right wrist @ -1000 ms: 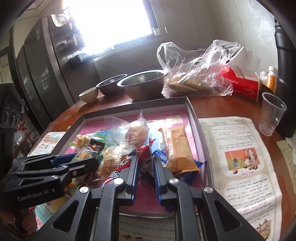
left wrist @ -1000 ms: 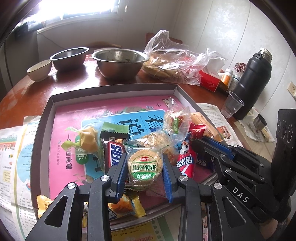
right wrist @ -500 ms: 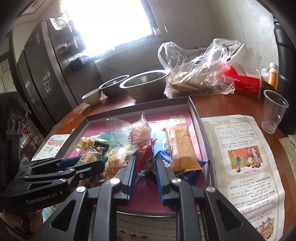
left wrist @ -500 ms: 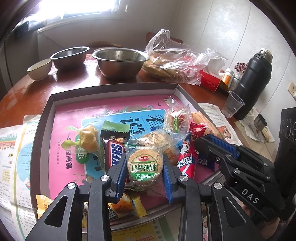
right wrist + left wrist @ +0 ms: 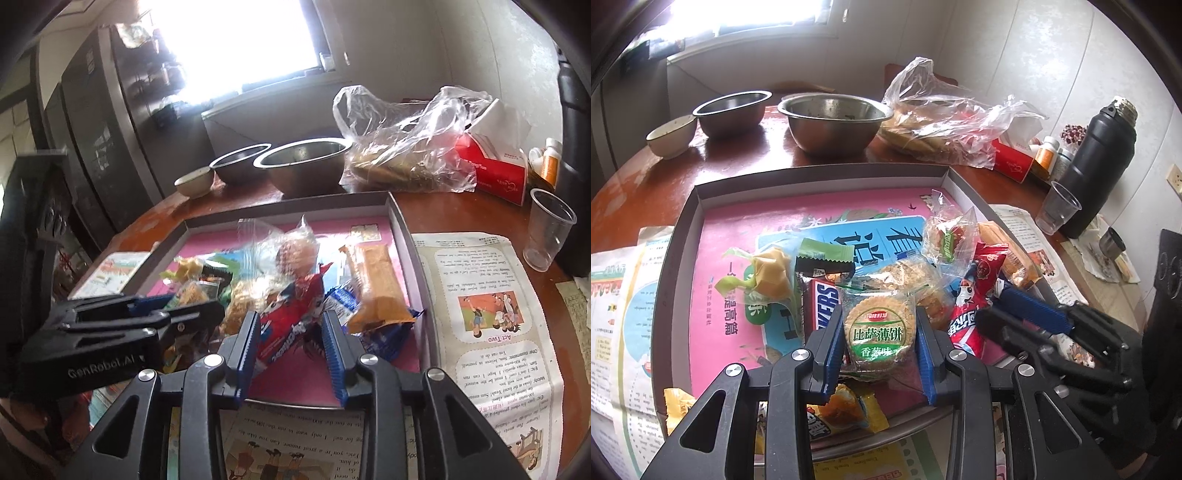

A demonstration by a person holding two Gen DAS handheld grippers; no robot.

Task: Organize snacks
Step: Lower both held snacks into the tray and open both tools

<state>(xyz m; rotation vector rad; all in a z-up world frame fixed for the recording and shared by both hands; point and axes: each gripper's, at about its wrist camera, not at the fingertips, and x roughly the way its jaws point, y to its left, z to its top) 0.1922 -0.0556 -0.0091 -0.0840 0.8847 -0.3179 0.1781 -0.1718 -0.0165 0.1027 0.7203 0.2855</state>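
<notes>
Wooden table (image 5: 639,177): round green-labelled cracker pack (image 5: 879,334) between left tool (image 5: 879,354).

Two steel bowls (image 5: 834,120), small ceramic bowl (image 5: 670,134), black flask (image 5: 1099,170), plastic cup (image 5: 1057,212), tissue box (image 5: 495,170), pill bottles (image 5: 1046,151).

L gripper (image 5: 879,343) – jaws parted, pads flanking a packet, contact unclear. R gripper (image 5: 291,347) – jaws parted wider, angled in from the right, low.

The reddish wooden bench (image 5: 746,166) carries a shallow box lid (image 5: 820,173), two steel bowls (image 5: 831,122), a small bowl (image 5: 670,138), a plastic bag (image 5: 945,125), a plastic cup (image 5: 1057,208), a black flask (image 5: 1097,166) and printed sheets (image 5: 487,317).
</notes>
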